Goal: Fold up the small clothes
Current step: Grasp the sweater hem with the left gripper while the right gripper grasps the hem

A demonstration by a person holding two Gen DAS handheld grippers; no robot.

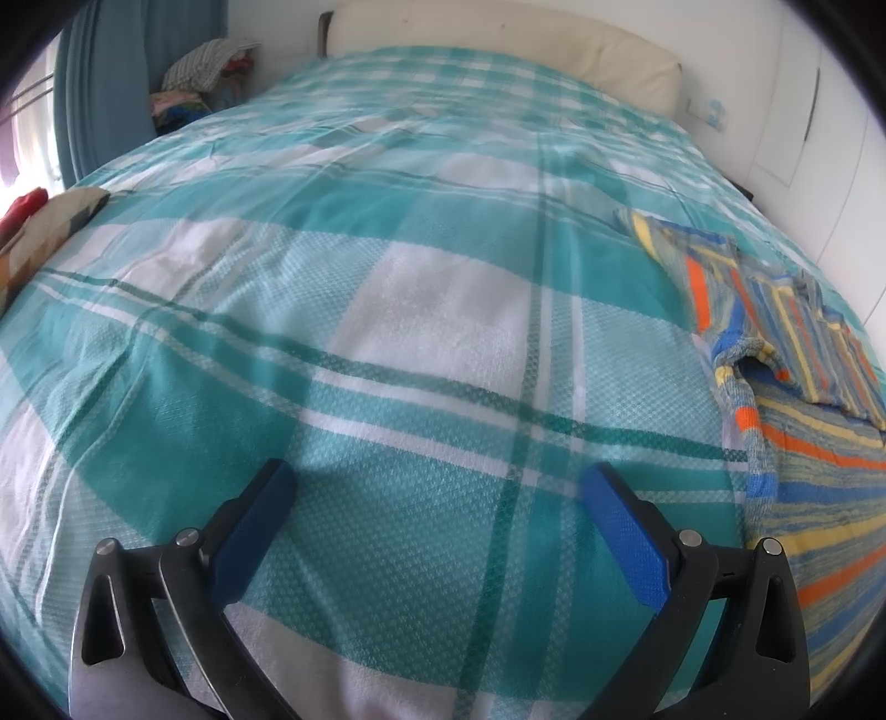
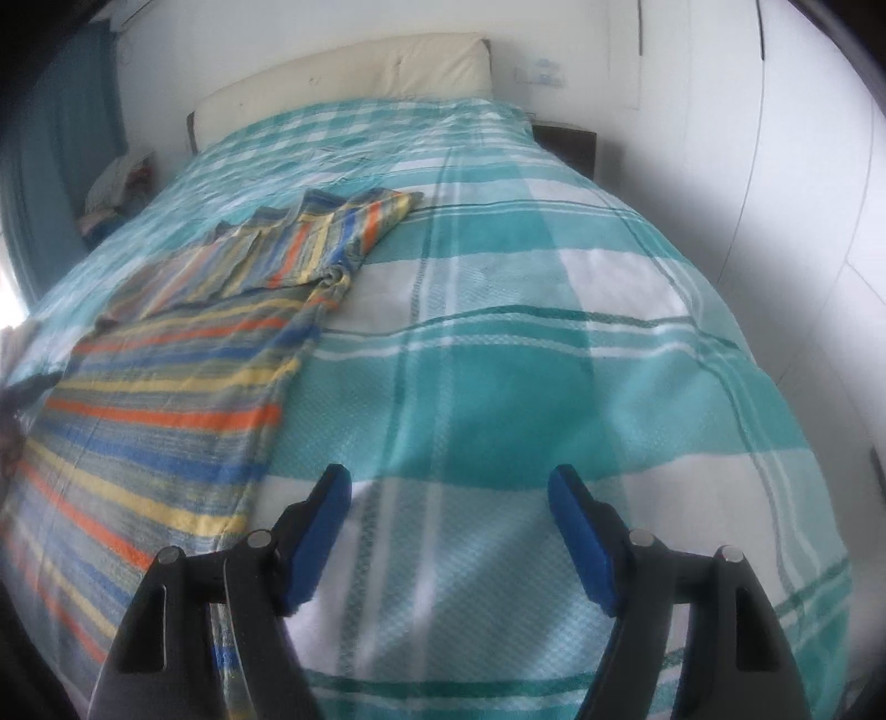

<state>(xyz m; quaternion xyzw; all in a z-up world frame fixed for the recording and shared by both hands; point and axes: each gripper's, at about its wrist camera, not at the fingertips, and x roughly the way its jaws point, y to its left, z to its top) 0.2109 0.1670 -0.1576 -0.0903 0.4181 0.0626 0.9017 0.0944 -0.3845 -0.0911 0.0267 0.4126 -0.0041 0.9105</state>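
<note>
Left wrist view: left gripper [image 1: 437,482], jaws wide, nothing between them, over a teal-and-white checked bedspread [image 1: 387,310]. Striped shirt [image 1: 786,343] lies flat at 3 o'clock, one sleeve folded over the body. Cream headboard [image 1: 498,39] at 12 o'clock; pile of clothes [image 1: 205,72] at 11 o'clock.

Right wrist view: right gripper [image 2: 449,487], jaws wide and empty, over bare bedspread [image 2: 526,343]. Striped shirt [image 2: 183,376] at 9 o'clock, just beside the left finger [image 2: 315,543]. Headboard [image 2: 354,66] at 12 o'clock.
</note>
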